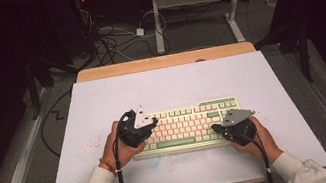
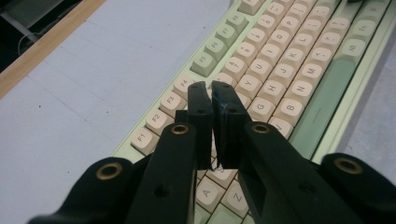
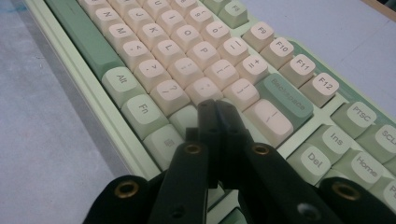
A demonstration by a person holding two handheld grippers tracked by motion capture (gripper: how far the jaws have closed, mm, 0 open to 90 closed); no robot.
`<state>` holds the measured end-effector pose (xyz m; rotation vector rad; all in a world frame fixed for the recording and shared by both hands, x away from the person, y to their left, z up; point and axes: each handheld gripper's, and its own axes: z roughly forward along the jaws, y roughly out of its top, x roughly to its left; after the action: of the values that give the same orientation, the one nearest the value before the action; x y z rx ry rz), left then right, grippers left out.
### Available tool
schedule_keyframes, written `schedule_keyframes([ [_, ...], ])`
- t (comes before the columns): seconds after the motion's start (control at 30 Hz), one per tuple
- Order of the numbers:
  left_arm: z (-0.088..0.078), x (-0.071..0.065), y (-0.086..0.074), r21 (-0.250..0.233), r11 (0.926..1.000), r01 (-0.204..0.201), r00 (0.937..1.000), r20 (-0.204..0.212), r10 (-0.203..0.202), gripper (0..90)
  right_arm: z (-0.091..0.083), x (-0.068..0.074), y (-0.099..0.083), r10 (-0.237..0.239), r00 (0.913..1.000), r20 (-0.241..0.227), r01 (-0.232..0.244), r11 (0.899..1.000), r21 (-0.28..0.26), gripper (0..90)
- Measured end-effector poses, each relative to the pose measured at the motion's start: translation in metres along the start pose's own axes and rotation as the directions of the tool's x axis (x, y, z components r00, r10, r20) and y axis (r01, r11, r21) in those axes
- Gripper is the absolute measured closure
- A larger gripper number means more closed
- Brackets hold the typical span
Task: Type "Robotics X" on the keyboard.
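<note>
My tongs [image 2: 212, 91] are black with brass rivets. The keyboard [image 1: 185, 127] is pale green with cream keys and darker green spacebar. The bench [image 1: 102, 102] is pale lavender, edged in wood.

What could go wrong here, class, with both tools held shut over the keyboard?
1. The left tool, shut, sits over tightly packed keys; its broad tip could press two neighbours at once.
2. The right tool hovers near the Backspace key; a slip might hit it.
3. The keyboard lies loose on the white mat; hard pushes could slide it.
</note>
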<state>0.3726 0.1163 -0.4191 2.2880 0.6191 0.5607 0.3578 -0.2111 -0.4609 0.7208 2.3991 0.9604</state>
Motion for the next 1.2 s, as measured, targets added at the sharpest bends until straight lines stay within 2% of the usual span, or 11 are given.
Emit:
schedule_keyframes([
  [0.23,-0.006,0.001,-0.013,0.002,0.9999,-0.011,0.9997,-0.022,0.011,83.6,0.000,0.000,0.000,-0.004,1.0000,0.001,0.004,1.000,-0.001,90.0],
  [0.37,-0.009,-0.001,-0.022,-0.005,0.9996,-0.029,0.9992,-0.029,0.029,79.9,0.000,0.000,0.000,-0.002,1.0000,0.002,0.002,1.000,0.000,90.0],
  [0.43,-0.011,-0.002,-0.028,-0.006,0.9996,-0.029,0.9983,-0.050,0.029,75.7,0.000,0.000,0.000,-0.004,1.0000,0.002,0.004,1.000,-0.001,90.0],
  [0.47,-0.012,-0.002,-0.030,-0.012,0.9995,-0.028,0.9987,-0.042,0.028,75.0,0.000,0.000,0.000,-0.003,1.0000,0.002,0.003,1.000,-0.001,90.0],
  [0.57,-0.015,-0.003,-0.038,-0.019,0.9996,-0.023,0.9977,-0.064,0.022,64.4,-0.001,0.000,0.000,-0.004,1.0000,0.004,0.004,1.000,0.001,90.0],
  [0.63,-0.018,-0.003,-0.043,-0.025,0.9994,-0.022,0.9981,-0.058,0.020,58.1,-0.002,0.000,0.001,-0.005,1.0000,0.006,0.005,1.000,0.002,90.0],
  [0.7,-0.020,-0.004,-0.047,-0.029,0.9992,-0.028,0.9963,-0.082,0.026,49.7,-0.004,-0.002,0.001,0.010,0.9999,0.007,-0.009,1.000,-0.018,90.0],
  [0.77,-0.022,-0.007,-0.052,-0.032,0.9993,-0.017,0.9944,-0.105,0.014,38.3,-0.007,-0.003,0.003,0.013,0.9999,0.009,-0.012,0.999,-0.030,90.0],
  [0.9,-0.025,-0.007,-0.061,-0.046,0.9988,0.016,0.9936,-0.111,-0.021,25.8,-0.012,-0.005,0.007,0.022,0.9997,0.011,-0.022,0.998,-0.052,90.0],
  [1.0,-0.027,-0.007,-0.066,-0.056,0.9982,0.022,0.9936,-0.110,-0.028,21.1,-0.014,-0.005,0.009,0.020,0.9998,0.007,-0.020,0.998,-0.055,90.0],
  [1.2,-0.030,-0.010,-0.080,-0.032,0.9987,0.040,0.9917,-0.121,-0.043,18.2,-0.015,-0.003,0.016,0.011,0.9999,0.000,-0.011,0.998,-0.064,90.0],
])
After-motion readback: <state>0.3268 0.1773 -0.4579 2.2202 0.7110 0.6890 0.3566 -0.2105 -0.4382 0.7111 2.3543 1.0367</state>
